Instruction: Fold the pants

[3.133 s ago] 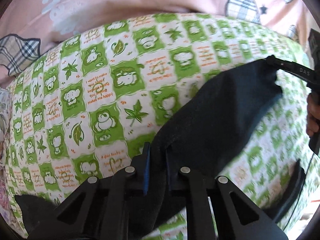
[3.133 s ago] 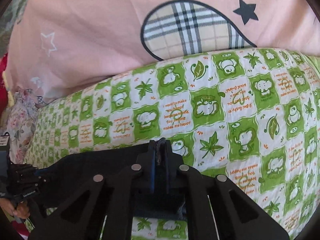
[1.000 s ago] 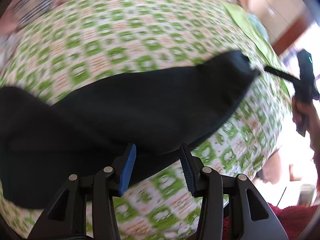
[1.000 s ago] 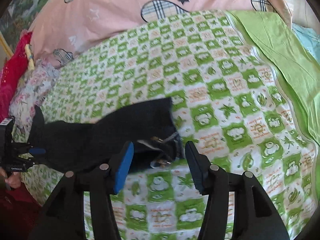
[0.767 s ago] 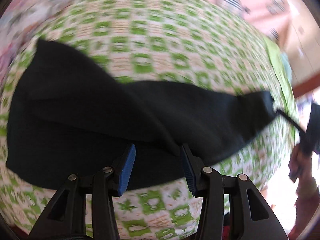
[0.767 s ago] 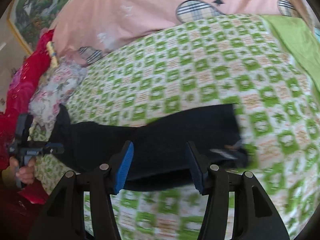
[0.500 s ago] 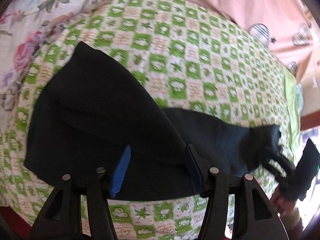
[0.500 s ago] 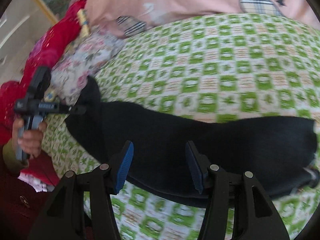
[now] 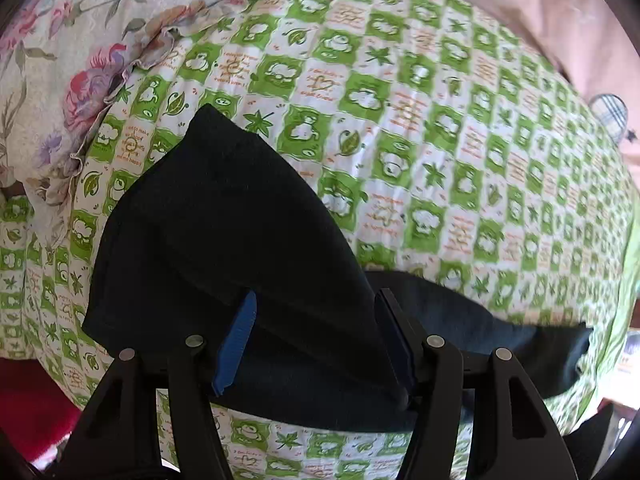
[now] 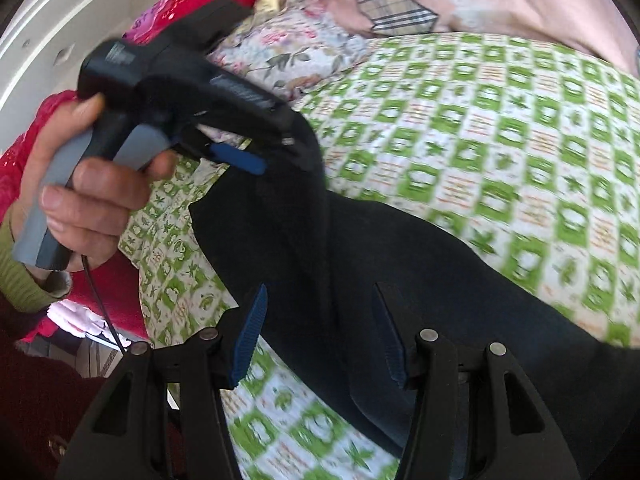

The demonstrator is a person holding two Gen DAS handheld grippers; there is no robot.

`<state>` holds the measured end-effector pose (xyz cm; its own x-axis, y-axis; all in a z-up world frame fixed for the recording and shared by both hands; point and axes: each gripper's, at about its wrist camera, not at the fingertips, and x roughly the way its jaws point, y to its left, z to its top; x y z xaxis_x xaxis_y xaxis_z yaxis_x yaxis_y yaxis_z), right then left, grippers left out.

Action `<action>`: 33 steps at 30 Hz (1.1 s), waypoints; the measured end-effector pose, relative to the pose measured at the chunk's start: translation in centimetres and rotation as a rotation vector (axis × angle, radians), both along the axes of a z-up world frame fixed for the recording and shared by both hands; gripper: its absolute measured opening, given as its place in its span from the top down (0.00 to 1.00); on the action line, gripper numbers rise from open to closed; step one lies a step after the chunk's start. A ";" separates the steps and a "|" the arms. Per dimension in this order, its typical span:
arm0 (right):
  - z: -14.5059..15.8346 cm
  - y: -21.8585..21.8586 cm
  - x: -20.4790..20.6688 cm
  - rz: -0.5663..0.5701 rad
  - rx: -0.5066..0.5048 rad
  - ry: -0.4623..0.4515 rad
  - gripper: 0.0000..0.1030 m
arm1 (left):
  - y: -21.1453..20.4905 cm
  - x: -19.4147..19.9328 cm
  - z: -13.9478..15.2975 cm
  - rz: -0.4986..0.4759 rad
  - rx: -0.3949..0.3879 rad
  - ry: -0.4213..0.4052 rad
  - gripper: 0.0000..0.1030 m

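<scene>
The pants (image 9: pixel 240 240) lie dark and folded on the bed's green checked quilt (image 9: pixel 440 140), running from about nine o'clock toward four o'clock in the left wrist view. The left gripper (image 9: pixel 316 344) hangs over them with its fingers (image 9: pixel 236 344) widening and nothing pinched between them. In the right wrist view the right gripper (image 10: pixel 320 336) hovers above the cloth, fingers apart and empty. At ten o'clock there, a hand (image 10: pixel 88 200) holds the left gripper's handle. A flowered pillow (image 9: pixel 60 60) lies at eleven o'clock.

Pants (image 9: pixel 240 240) on bedspread (image 9: pixel 440 140)
</scene>
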<state>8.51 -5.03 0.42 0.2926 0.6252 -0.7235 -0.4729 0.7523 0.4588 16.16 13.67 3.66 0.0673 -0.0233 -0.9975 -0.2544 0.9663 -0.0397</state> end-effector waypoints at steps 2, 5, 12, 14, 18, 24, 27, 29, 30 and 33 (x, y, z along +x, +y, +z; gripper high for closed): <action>-0.3 1.0 0.5 0.010 -0.015 0.007 0.46 | 0.1 0.6 -0.5 0.017 0.011 0.015 0.40; -1.2 2.2 1.3 0.025 -0.018 0.038 0.46 | 0.3 1.1 -1.1 0.034 0.036 0.022 0.40; -3.2 3.4 1.4 0.039 -0.071 0.045 0.77 | 1.4 1.4 -3.2 0.045 0.038 0.030 0.83; -3.1 3.2 1.4 0.044 -0.073 0.031 0.91 | 2.2 0.2 -3.1 0.044 0.008 -0.009 0.90; -1.8 3.3 1.0 0.081 -0.059 -0.015 0.93 | 4.3 -2.6 -1.6 0.046 -0.077 -0.103 0.94; 0.4 5.9 -1.5 0.217 -0.112 -0.111 0.93 | 9.0 -8.8 0.8 0.105 -0.239 -0.268 0.94; 0.5 7.2 -2.9 0.281 -0.161 -0.144 0.93 | 10.7 -11.2 1.4 0.135 -0.293 -0.330 0.94; 0.3 7.9 -3.5 0.314 -0.195 -0.154 0.93 | 11.3 -12.6 1.3 0.154 -0.319 -0.346 0.94; 0.1 8.2 -3.7 0.328 -0.210 -0.155 0.93 | 11.7 -13.4 1.0 0.168 -0.335 -0.350 0.94; -0.3 8.7 -3.9 0.350 -0.237 -0.148 0.93 | 12.9 -15.6 -0.1 0.202 -0.372 -0.360 0.94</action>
<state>4.59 3.63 0.11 0.2036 0.5270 -0.8251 -0.7652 0.6114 0.2017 0.60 26.58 3.57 0.4422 -0.3207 -0.8376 -0.3400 0.8043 -0.4874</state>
